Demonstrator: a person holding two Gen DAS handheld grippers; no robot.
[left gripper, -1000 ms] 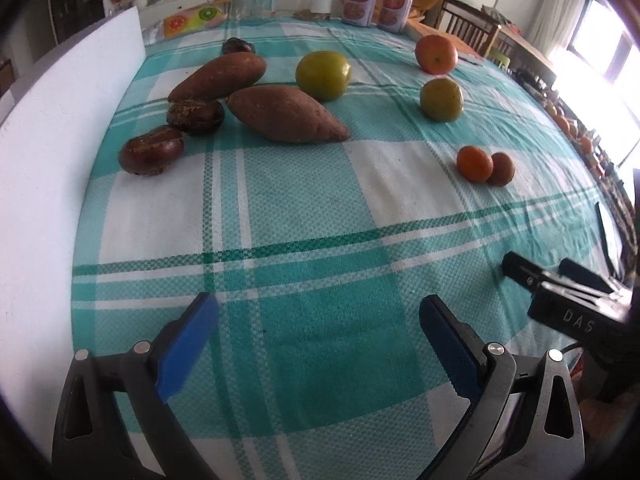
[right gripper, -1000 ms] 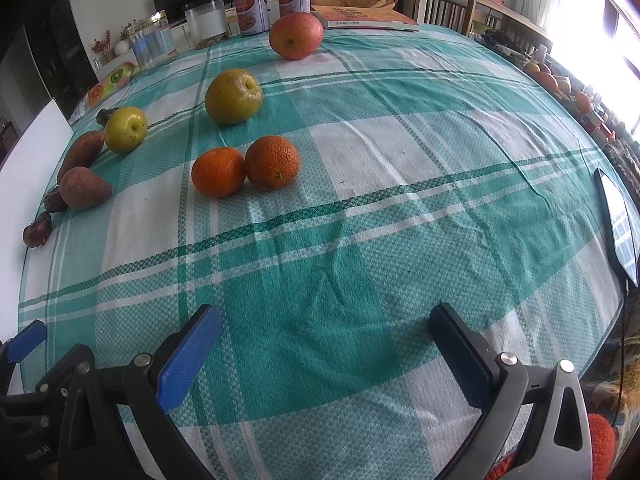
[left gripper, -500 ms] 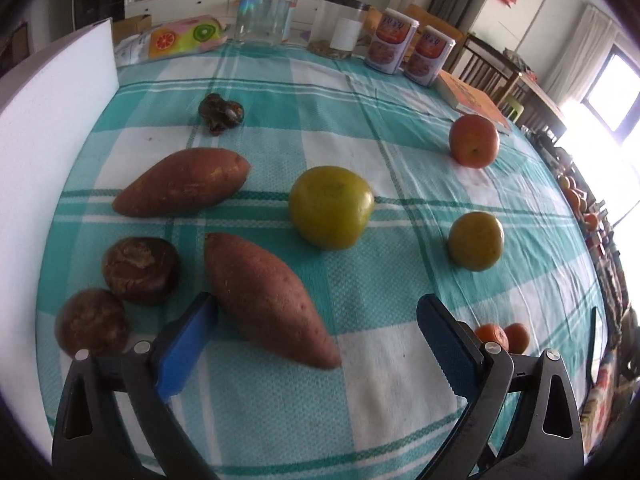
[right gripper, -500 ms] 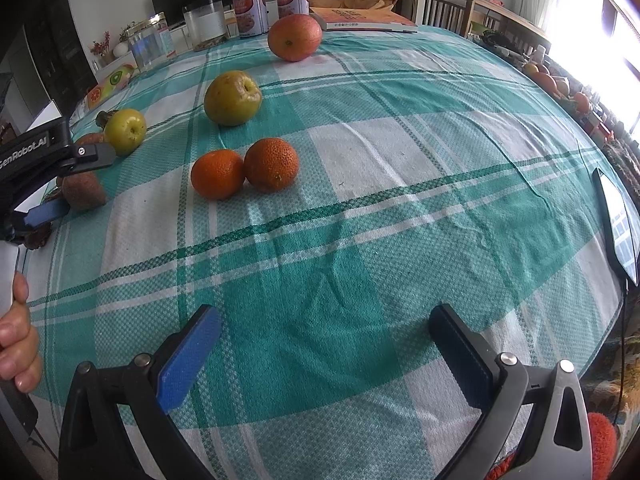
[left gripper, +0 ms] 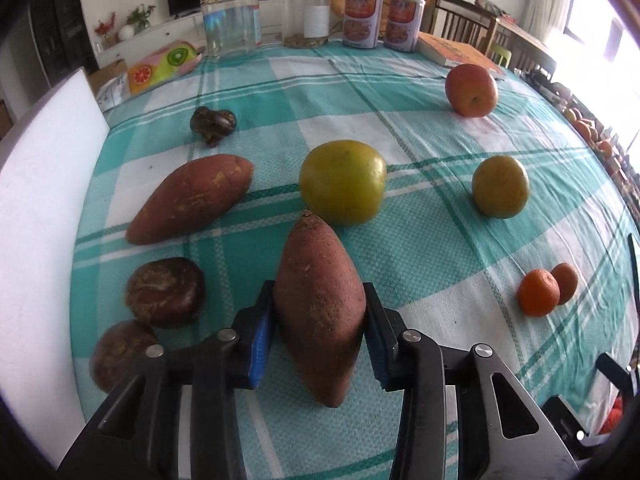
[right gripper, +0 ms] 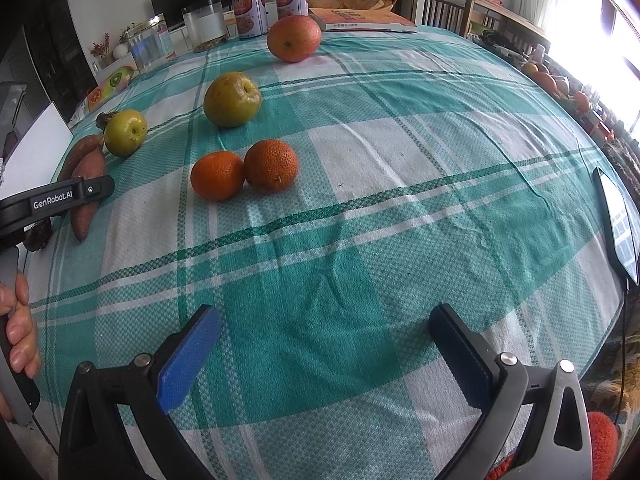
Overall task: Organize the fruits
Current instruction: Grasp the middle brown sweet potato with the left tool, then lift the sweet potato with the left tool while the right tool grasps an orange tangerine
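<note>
Pinching tapered, rough-skinned sweet potato (left gripper: 320, 304)

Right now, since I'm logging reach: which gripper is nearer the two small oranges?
Right. The right gripper faces the two small oranges across bare cloth; the left gripper is off to their left, clamping a sweet potato.

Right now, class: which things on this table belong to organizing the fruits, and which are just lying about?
Job: sweet potato in left gripper; second sweet potato; green apples; small oranges.
Lying about: glass jar; cans; book.
</note>
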